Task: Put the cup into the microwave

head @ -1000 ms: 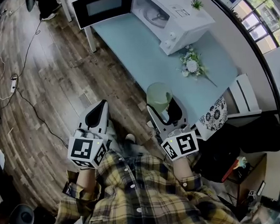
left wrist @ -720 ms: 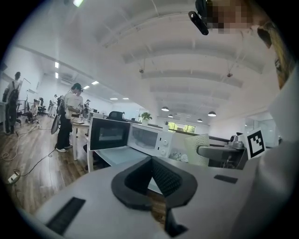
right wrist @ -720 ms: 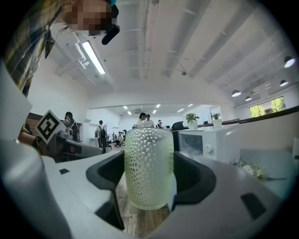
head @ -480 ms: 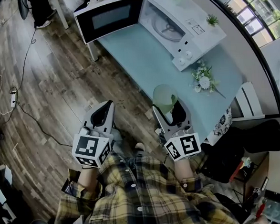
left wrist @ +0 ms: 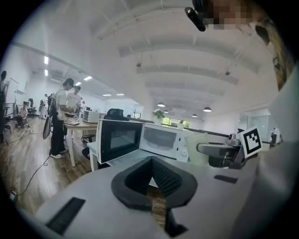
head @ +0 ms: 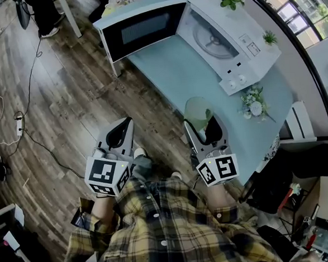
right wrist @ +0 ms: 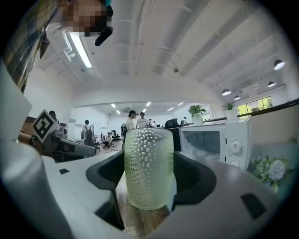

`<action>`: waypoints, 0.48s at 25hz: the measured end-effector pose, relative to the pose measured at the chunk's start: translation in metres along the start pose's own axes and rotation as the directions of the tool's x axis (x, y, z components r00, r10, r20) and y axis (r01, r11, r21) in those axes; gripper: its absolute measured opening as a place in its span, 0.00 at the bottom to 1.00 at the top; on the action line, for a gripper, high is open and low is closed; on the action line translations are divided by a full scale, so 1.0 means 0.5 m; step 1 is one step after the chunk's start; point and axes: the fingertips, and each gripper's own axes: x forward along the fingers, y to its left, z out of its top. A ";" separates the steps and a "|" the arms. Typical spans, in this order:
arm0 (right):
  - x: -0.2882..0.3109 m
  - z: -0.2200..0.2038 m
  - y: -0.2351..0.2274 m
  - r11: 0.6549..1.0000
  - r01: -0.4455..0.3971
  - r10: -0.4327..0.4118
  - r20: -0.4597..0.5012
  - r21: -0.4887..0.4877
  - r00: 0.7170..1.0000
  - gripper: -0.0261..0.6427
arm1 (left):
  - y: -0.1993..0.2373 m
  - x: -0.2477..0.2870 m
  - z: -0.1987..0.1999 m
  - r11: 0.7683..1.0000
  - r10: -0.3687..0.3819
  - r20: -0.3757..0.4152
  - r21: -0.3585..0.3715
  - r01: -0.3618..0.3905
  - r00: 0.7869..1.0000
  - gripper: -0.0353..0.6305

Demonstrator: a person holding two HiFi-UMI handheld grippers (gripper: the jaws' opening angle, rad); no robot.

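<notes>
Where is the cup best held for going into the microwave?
Mid-wall, from the side, as the right gripper has it. The cup is an upright, straight-sided cylinder with a dimpled wall, so jaws on opposite sides should hold firm and leave its base free to set down in the microwave.

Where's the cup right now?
Head view, right of centre: cup held upright in the right gripper, at the near edge of the blue table, short of the open microwave.

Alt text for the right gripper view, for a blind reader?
The right tool grips an upright, pale green dimpled cup between its dark jaws. Behind, at right, a white microwave and white flowers; people stand far back.
</notes>
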 end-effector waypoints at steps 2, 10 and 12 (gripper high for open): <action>0.020 0.002 0.011 1.000 0.009 -0.009 0.004 -0.002 1.000 0.53 | 0.024 0.002 0.007 1.000 -0.007 0.004 0.006 0.007 1.000 0.04; 0.053 0.004 0.040 0.999 0.032 -0.032 -0.002 0.003 0.999 0.53 | 0.071 0.006 0.010 0.999 -0.031 0.005 -0.011 0.031 1.000 0.04; 0.057 0.006 0.043 0.999 0.035 -0.035 -0.004 0.005 0.999 0.53 | 0.075 0.005 0.006 0.999 -0.035 -0.004 -0.015 0.035 0.999 0.04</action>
